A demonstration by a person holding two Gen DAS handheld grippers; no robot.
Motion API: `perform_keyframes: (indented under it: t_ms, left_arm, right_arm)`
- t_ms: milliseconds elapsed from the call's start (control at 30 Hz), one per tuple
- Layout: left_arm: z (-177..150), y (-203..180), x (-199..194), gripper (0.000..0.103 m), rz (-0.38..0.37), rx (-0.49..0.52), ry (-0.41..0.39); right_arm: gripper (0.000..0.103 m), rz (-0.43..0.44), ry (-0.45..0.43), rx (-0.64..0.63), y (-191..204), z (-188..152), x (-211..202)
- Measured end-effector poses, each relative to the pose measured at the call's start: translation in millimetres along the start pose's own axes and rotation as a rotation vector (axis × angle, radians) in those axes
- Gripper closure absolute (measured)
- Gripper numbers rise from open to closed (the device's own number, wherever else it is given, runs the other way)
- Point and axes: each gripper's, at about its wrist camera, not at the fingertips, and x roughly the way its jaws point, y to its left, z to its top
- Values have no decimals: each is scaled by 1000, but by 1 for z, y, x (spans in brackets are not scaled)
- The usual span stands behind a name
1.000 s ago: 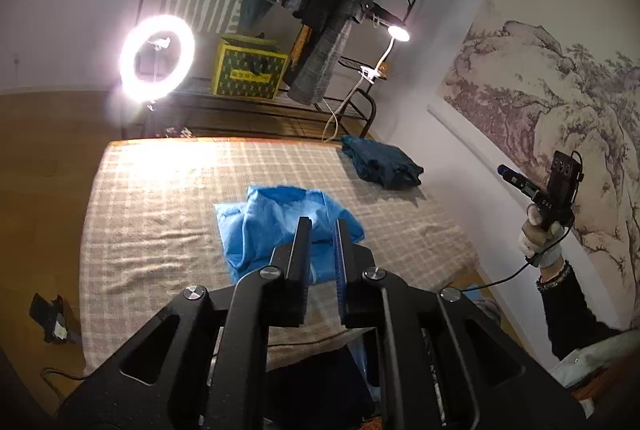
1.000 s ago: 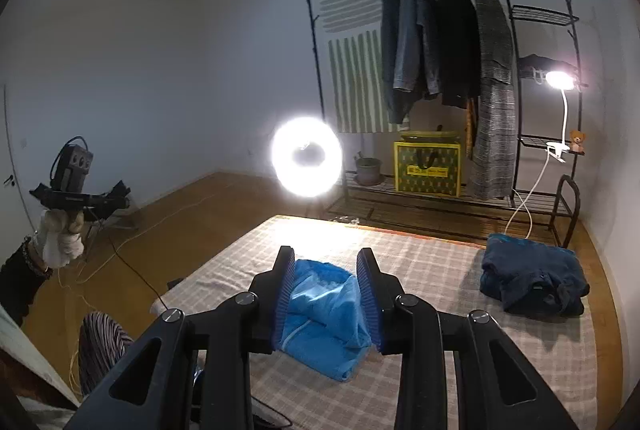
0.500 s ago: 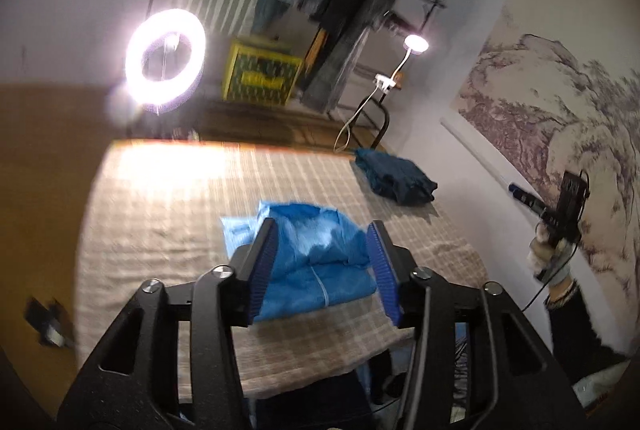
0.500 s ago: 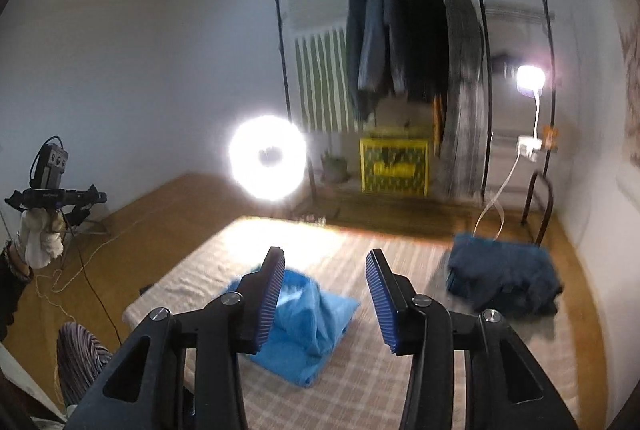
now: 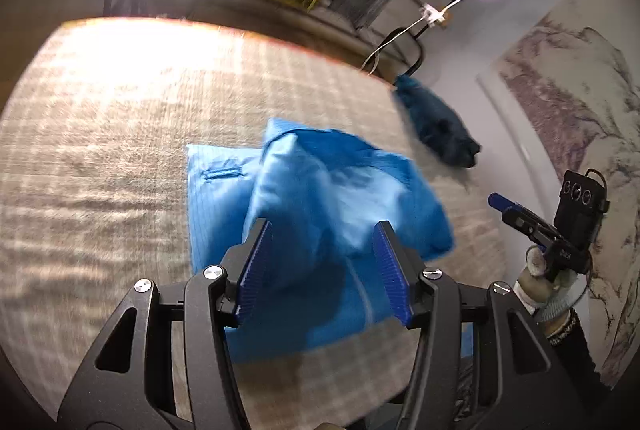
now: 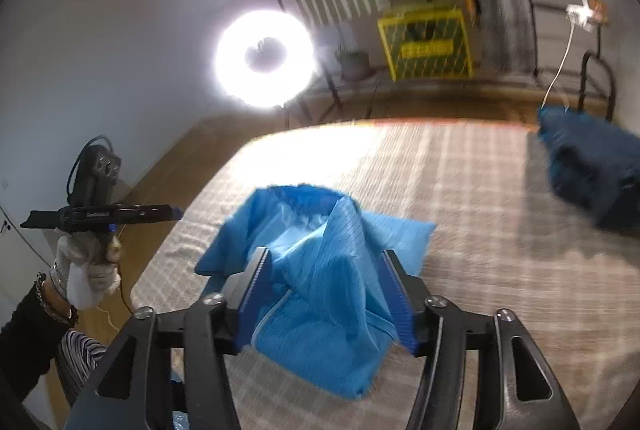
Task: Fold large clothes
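Garment: blue garment [image 5: 320,214] lay crumpled on the checked bedcover [image 5: 100,150], just ahead of and below both grippers; one flat corner showed at its far left, the rest stood in a loose heap.
Left gripper: left gripper [image 5: 322,266] had its jaws apart, after opening further in the last second; blue cloth showed between and beyond the fingers, but the pads did not press on it.
Right gripper: right gripper [image 6: 328,290] likewise stood with jaws apart and had just been opening; cloth lay in line with the gap, not pinched.
Hands: a gloved hand carried each tool; the right one appeared off to the right of the left gripper, near the painted wall panel [image 5: 580,90].
Second item: dark blue bundle [image 6: 592,166] sat well apart, ahead and to the right of the right gripper, at the bedcover's far edge; whether it was neatly folded could not be told.
Background: ring light [image 6: 264,58], yellow box [image 6: 426,46] and hanging clothes stood beyond the bed.
Progress: judged early for this garment; no clean fold was visible.
Remaining: probably grasping edges, spreading flat, then folding.
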Motion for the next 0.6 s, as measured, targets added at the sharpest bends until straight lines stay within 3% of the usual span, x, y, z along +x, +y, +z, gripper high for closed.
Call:
perform_keyframes:
  t_ms: [167, 300, 367, 400, 433, 500, 600]
  left_arm:
    - [17, 33, 39, 48, -87, -126, 46]
    - [18, 41, 65, 48, -94, -132, 78]
    - [17, 41, 74, 48, -109, -117, 82]
    - [15, 39, 76, 49, -107, -103, 77]
    - [13, 37, 76, 65, -113, -85, 65]
    - [11, 29, 74, 92, -114, -50, 63]
    - [-2, 13, 59, 93, -107, 25, 50]
  right_arm:
    - [42, 19, 63, 125, -33, 4, 59]
    - [43, 55, 120, 224, -57, 4, 92]
    - [55, 80, 143, 226, -59, 4, 103]
    - [68, 96, 149, 223, -58, 3, 105]
    - [79, 121, 151, 213, -54, 3, 108]
    - [91, 117, 140, 159, -44, 2, 104]
    - [100, 93, 111, 38, -21, -2, 87]
